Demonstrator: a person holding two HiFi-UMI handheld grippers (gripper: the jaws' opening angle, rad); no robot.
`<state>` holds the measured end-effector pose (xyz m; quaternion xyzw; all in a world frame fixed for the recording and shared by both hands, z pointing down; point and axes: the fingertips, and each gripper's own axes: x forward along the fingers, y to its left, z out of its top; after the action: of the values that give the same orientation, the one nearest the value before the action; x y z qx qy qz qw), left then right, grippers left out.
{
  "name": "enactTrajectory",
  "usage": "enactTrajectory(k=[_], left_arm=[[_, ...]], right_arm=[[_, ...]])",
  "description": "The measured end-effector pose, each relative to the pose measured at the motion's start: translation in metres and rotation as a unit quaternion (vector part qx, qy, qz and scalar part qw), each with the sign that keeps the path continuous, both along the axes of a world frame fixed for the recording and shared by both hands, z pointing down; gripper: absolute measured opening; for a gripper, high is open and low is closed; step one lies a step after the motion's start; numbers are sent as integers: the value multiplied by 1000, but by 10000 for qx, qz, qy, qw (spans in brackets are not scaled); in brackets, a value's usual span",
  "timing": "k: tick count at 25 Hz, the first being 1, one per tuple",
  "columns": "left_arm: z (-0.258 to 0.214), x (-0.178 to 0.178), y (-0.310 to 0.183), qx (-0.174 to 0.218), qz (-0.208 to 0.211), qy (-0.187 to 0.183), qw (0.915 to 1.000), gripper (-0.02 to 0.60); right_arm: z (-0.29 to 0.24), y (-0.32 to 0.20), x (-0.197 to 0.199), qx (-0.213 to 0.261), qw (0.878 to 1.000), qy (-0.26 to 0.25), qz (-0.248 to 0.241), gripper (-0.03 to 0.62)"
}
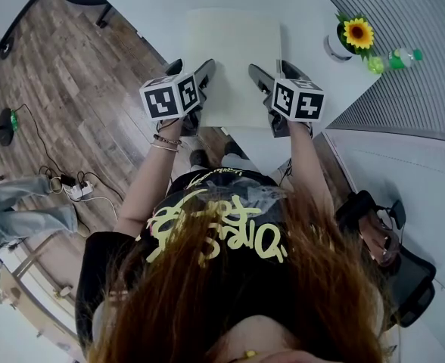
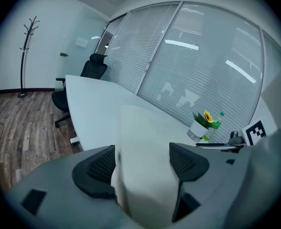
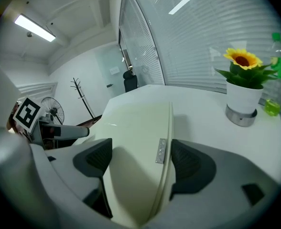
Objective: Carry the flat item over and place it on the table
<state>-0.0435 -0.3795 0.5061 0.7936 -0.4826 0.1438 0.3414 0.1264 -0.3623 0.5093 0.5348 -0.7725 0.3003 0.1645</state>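
No word or number can be read anywhere. The shirt [image 1: 215, 229] bears large yellow graffiti-style lettering, too looped to make out. The left cube [image 1: 169, 97] and the right cube [image 1: 298, 99] show only black-and-white square patterns, no letters. A small metal tag [image 3: 161, 150] on the board [image 3: 135, 128] and a sheet [image 2: 82, 42] on the far wall are too small to read.

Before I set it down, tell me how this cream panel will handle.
The cream panel is probably stiff: gripped only at its near edge, it shows no droop. Held so, it is likely light. Its smooth face may slip in the jaws.
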Motion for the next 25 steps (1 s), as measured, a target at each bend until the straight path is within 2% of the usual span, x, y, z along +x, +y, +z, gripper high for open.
enactTrajectory(k=[8, 16, 25], left_arm=[[-16, -8, 2, 413, -23, -112, 9991, 360], [-53, -13, 4, 1008, 19, -193, 9947, 360], [-110, -8, 11, 1586, 98, 82, 9873, 360]], right_arm=[[-17, 5, -2, 513, 9985, 194, 79, 373], [-66, 9, -4, 1268, 9915, 178, 241, 373], [-125, 16, -10, 2026, 9789, 196, 179, 373]])
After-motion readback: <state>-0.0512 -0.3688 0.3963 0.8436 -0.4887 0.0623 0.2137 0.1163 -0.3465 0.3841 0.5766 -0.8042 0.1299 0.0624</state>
